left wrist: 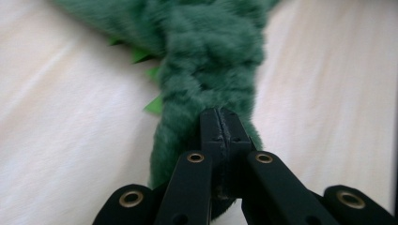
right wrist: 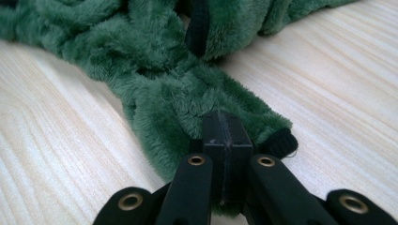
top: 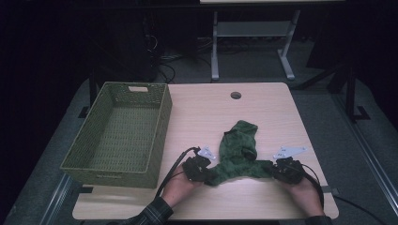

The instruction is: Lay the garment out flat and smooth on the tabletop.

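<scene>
The green fleece garment (top: 238, 152) lies near the front edge of the table (top: 263, 101). The left gripper (left wrist: 219, 123) and right gripper (right wrist: 223, 127) each pinch one end, their tips hidden in pile. Open wood lies behind; the basket (top: 89, 157) stands well apart

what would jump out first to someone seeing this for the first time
The fuzzy green garment lying near the front middle of the wooden table, pinched at two ends: the left gripper is shut on its left end and the right gripper is shut on its right end. Next comes the green woven basket standing at the table's left edge.
</scene>
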Tool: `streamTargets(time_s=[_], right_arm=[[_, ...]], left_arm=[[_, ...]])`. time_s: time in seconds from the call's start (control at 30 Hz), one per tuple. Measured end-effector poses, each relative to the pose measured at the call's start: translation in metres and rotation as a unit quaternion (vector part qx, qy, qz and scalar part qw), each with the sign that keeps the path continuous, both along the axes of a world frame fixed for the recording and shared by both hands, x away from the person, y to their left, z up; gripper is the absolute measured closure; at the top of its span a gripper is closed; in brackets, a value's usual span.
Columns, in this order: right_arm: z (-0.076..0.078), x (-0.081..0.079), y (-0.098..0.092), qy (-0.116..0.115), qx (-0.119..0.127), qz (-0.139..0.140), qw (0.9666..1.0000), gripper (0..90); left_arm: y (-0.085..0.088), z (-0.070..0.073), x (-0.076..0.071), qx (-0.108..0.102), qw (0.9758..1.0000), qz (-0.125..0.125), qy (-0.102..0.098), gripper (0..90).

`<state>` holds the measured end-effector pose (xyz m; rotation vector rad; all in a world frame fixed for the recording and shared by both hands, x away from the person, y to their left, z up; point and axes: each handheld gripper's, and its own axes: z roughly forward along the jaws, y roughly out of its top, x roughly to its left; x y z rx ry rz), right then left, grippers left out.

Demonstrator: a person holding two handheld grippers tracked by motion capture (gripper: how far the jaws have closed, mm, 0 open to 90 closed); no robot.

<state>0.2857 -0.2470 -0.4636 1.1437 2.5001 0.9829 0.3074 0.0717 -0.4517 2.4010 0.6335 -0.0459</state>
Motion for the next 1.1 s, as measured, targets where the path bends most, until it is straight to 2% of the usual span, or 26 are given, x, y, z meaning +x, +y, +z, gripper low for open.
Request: streamTargets(time_s=[0.07,0.13,0.17,0.2,0.33,0.53,0.73,0.77,0.9,1.03,1.1], right_arm=[[0.0,-0.001,-0.001,0.004,-0.001,0.0,1.0,89.9],[-0.001,-0.004,-0.001,0.008,-0.004,0.001,1.0,89.9],[0.0,-0.005,-0.002,0.012,-0.003,0.0,0.9999,89.9],[0.0,-0.008,-0.002,0.014,-0.003,0.001,0.9999,89.9],[0.0,-0.018,-0.002,0.022,0.001,0.007,0.9997,90.0],[0.001,-0.038,0.001,0.027,0.002,0.026,0.9993,90.0],[0.001,-0.054,0.003,0.023,0.005,0.039,0.9989,88.4],[0.002,-0.055,0.004,0.021,0.007,0.039,0.999,85.3],[0.012,-0.05,0.004,-0.022,0.022,0.028,0.9991,78.0],[0.017,-0.036,0.005,-0.031,0.026,0.018,0.999,72.1],[0.017,-0.028,0.005,-0.026,0.034,0.013,0.999,70.4]], left_arm=[[0.005,-0.001,0.003,0.008,0.9999,0.013,-0.006,89.8],[0.011,-0.002,0.007,0.036,0.9989,0.017,-0.024,89.8],[0.017,-0.003,0.01,0.024,0.9993,0.025,-0.012,89.8],[0.02,-0.003,0.011,0.02,0.9994,0.026,-0.005,89.8],[0.025,-0.002,0.009,0.026,0.9994,0.021,-0.006,89.8],[0.034,-0.004,0.0,0.002,0.9996,0.021,0.021,89.8],[0.039,-0.003,-0.008,-0.014,0.9992,0.009,0.035,87.9],[0.039,0.0,-0.007,-0.021,0.9992,0.01,0.034,85.1],[0.035,0.014,0.001,-0.032,0.9994,0.008,0.013,69.8],[0.026,0.026,0.014,-0.043,0.999,0.006,-0.007,63.2],[0.019,0.032,0.023,-0.046,0.9987,0.002,-0.02,59.8]])
